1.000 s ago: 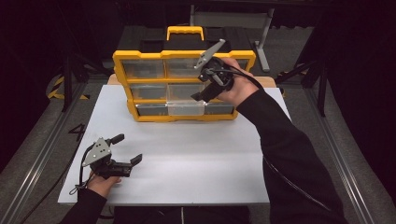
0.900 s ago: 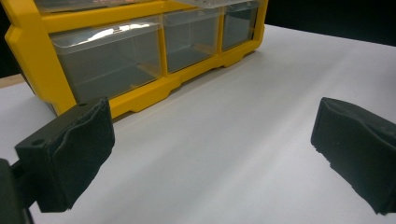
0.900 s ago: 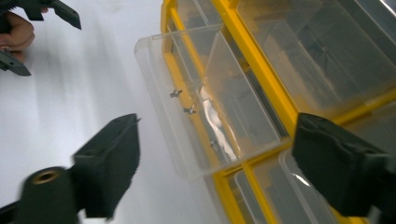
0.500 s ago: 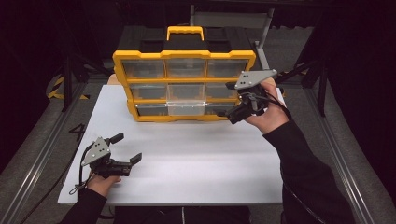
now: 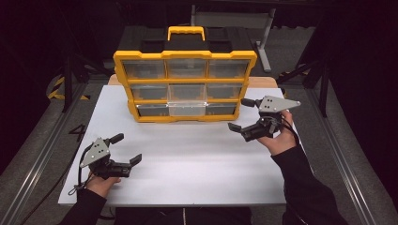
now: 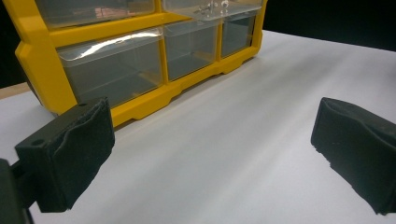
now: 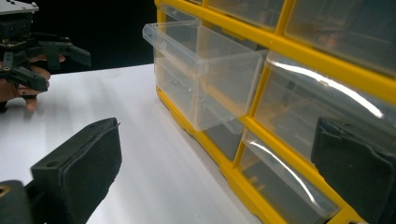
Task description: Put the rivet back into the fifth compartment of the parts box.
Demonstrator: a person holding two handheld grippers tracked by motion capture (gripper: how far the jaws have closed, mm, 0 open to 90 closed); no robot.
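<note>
Middle drawer [image 5: 187, 108] of yellow organizer [image 5: 185, 56] pulled out, unattended.
Right tool [image 5: 243, 117] beside it, jaws apart, empty; left tool [image 5: 126, 149] parked on desk [image 5: 197, 159], apart; closing drawer probably left.

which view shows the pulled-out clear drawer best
The right gripper view: the pulled-out drawer juts from the yellow organizer close up, side wall and open top visible. The high view shows it small, protruding in the middle column. The left gripper view catches just its front edge at the top.
</note>
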